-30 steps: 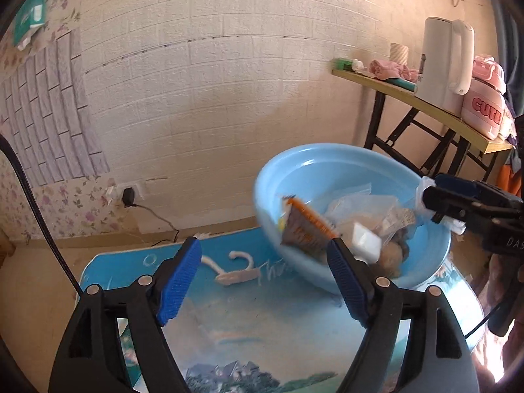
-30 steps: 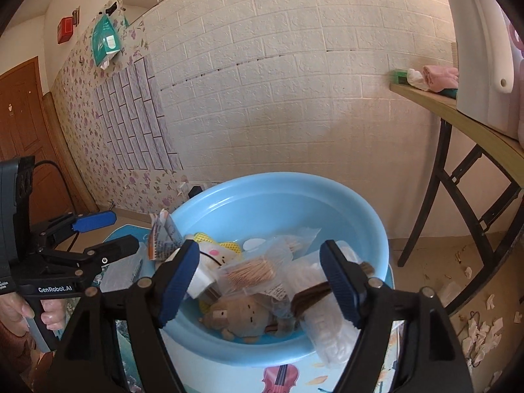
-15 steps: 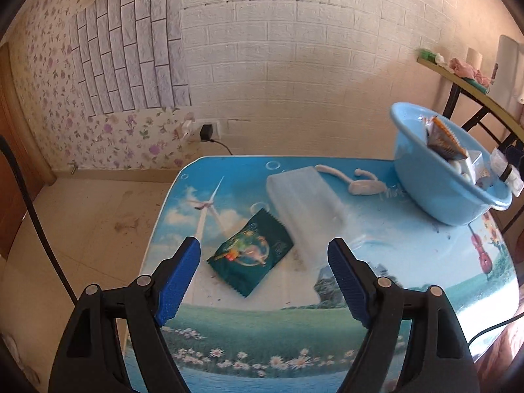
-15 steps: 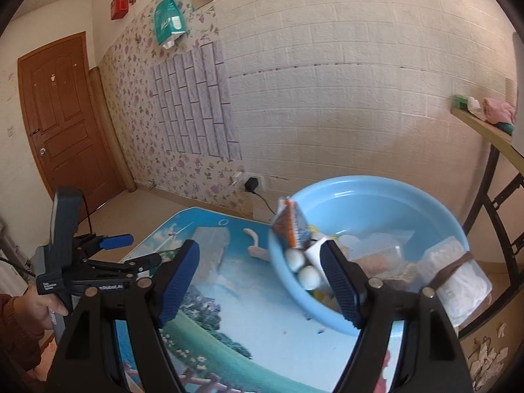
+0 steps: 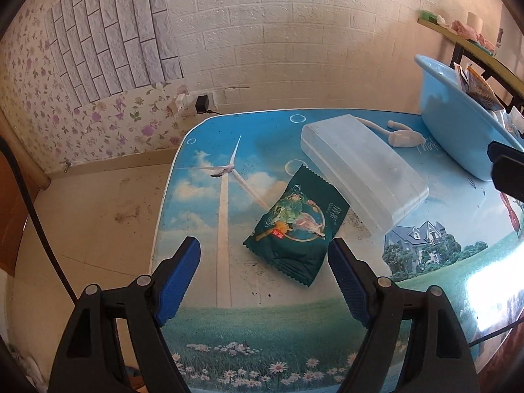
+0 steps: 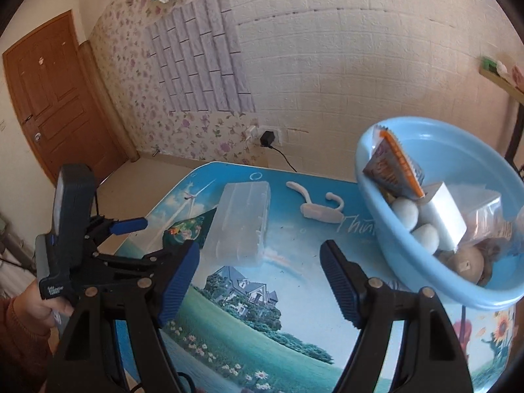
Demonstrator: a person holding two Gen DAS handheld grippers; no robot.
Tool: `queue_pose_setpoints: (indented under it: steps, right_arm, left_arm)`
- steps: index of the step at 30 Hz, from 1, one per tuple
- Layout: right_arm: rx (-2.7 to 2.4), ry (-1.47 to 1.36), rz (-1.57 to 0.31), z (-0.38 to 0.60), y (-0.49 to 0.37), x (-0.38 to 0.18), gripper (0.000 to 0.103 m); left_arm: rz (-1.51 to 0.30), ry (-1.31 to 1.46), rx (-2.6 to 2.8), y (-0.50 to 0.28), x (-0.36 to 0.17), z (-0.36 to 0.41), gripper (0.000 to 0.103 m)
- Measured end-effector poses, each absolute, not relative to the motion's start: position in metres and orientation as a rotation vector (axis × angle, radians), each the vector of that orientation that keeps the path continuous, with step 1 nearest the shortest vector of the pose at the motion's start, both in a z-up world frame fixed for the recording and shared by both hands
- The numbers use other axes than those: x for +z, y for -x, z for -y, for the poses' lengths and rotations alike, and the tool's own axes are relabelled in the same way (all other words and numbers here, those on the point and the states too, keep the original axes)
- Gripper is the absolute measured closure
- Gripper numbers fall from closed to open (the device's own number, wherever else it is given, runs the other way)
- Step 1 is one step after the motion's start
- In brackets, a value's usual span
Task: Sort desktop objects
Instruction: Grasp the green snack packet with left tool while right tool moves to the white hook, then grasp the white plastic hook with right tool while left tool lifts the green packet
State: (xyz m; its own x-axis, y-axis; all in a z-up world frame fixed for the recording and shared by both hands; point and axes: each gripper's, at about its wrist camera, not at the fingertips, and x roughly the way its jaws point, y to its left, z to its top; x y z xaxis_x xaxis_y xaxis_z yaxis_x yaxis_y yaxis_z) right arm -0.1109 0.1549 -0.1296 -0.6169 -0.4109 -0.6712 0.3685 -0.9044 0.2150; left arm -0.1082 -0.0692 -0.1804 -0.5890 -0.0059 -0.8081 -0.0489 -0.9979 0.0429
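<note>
the left gripper [image 5: 263, 258] hangs wide over the dark green snack packet [image 5: 296, 226] on the printed table [image 5: 425, 262]; the packet's white characters are too small to read. the right gripper [image 6: 260, 262] gapes empty, and its frame cuts off the blue basin [image 6: 419, 262] and the "thin…" lettering [image 6: 357, 224].

A dark green snack packet [image 5: 296, 226] lies flat on the surface, one corner tucked under a frosted plastic box [image 5: 363, 172] beside it.
</note>
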Motion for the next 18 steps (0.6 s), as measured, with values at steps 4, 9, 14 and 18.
queue_pose_setpoints:
  steps: [4, 9, 14, 18]
  right_arm:
    - [-2.567, -1.149, 0.192, -0.147, 0.132, -0.145, 0.026]
    - [-2.676, -1.249, 0.272, -0.141, 0.157, -0.161, 0.026]
    - [-2.813, -1.324, 0.361, -0.147, 0.179, -0.175, 0.026]
    - [-2.867, -1.354, 0.36, -0.144, 0.194, -0.181, 0.026]
  left_arm:
    - [-0.121, 1.395, 2.702, 0.117, -0.184, 0.07, 0.023]
    - [-0.089, 1.384, 2.624, 0.131, -0.191, 0.073, 0.023]
    - [-0.126, 1.331, 2.611, 0.132, -0.188, 0.074, 0.054]
    - [-0.077, 1.31, 2.604, 0.135, -0.186, 0.085, 0.063]
